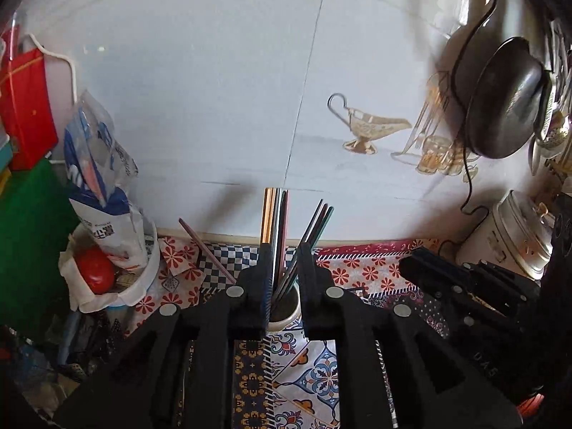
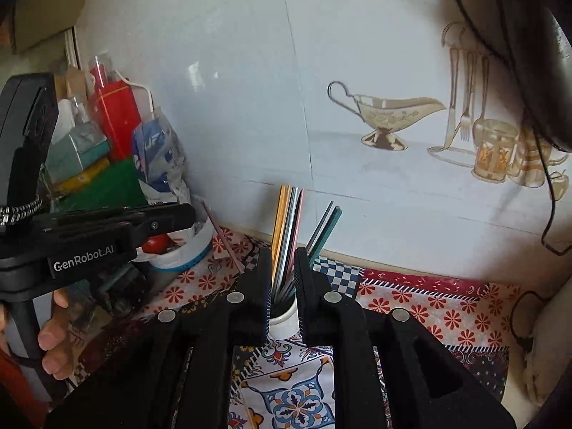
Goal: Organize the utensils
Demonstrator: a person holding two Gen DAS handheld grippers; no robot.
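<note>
Colored chopsticks (image 1: 286,239) stand bundled upright in a white cup (image 1: 286,312) by the tiled wall, one pink stick (image 1: 205,250) left lying outside. Left gripper (image 1: 282,286) and right gripper (image 2: 282,286) frame the cup, jaws apart, holding nothing, likely lining up a grasp.

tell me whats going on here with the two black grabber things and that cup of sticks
A person holds a gripper in each hand, both aimed at a white cup of colored chopsticks standing by the tiled wall. The left gripper and right gripper are both open, neither gripping anything. One pink chopstick lies loose, leaning left of the cup on the patterned cloth, not yet in with the rest.
</note>
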